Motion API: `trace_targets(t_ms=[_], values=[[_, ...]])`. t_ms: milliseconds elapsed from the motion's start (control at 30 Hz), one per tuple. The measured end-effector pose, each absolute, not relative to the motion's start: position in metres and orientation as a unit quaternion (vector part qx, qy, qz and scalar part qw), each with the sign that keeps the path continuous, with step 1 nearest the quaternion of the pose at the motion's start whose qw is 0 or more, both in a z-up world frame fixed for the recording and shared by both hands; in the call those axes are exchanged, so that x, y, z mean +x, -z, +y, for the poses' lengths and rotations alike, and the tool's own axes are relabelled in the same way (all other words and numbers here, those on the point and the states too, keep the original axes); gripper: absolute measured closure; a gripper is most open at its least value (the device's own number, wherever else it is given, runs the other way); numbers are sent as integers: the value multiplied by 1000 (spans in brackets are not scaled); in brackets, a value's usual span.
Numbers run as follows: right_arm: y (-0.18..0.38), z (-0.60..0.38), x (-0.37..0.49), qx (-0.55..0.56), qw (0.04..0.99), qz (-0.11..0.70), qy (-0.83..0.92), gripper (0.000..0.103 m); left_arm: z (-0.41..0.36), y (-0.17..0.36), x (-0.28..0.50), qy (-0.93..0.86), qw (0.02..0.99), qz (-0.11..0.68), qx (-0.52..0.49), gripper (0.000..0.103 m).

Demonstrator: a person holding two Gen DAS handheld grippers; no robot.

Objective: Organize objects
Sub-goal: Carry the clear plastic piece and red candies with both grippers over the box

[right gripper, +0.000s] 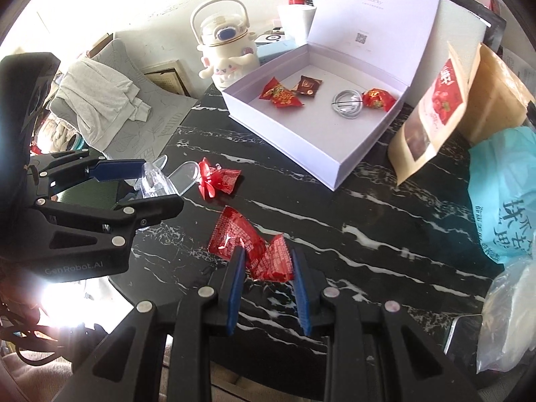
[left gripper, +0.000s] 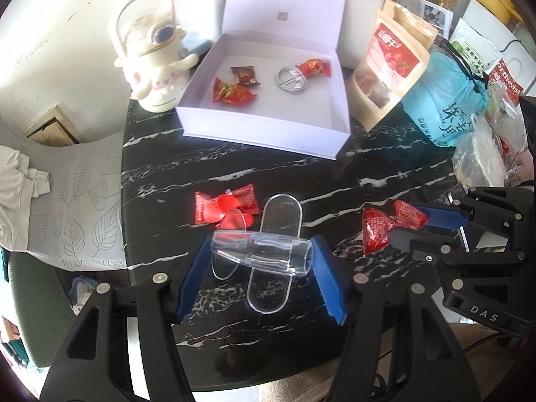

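My left gripper (left gripper: 259,251) is shut on a clear plastic holder (left gripper: 268,249) with oval flaps, held just above the black marble table (left gripper: 385,174); it also shows in the right wrist view (right gripper: 160,181). My right gripper (right gripper: 268,261) is shut on a red candy wrapper (right gripper: 251,248), seen in the left wrist view too (left gripper: 385,224). A second red candy with a red plastic flower (left gripper: 227,206) lies on the table beyond the holder. The open white box (left gripper: 268,127) holds three candies and a coiled white cable (left gripper: 291,80).
A cream cartoon kettle (left gripper: 154,63) stands left of the box. Kraft snack pouches (left gripper: 388,67), a blue bag (left gripper: 445,100) and clear plastic bags (left gripper: 482,157) crowd the right side. A chair with leaf-print cushion (left gripper: 77,201) and white cloth sits left of the table.
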State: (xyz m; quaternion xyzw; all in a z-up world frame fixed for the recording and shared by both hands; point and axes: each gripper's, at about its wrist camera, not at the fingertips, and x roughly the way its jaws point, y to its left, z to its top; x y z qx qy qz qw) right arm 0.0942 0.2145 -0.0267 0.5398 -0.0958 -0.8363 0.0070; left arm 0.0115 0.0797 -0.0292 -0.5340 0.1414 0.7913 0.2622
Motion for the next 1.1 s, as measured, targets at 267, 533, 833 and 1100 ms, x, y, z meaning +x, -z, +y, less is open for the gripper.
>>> trace_targets(t_ms=[267,533,833,1100], values=[[17,236,94,535,-15,-108,838,76,105,22,15,-782,277,165,-533,44],[14,250,75,532,-23,-108,839,76,119,18,4,-780,266,172,-539,44],[20,254,48,540,-15,-108,834,76,126,16,-24,-781,255,182,-540,44],[31,261,27,554,-11,-110,825,76,132,22,-45,-779,244,183,-548,44]])
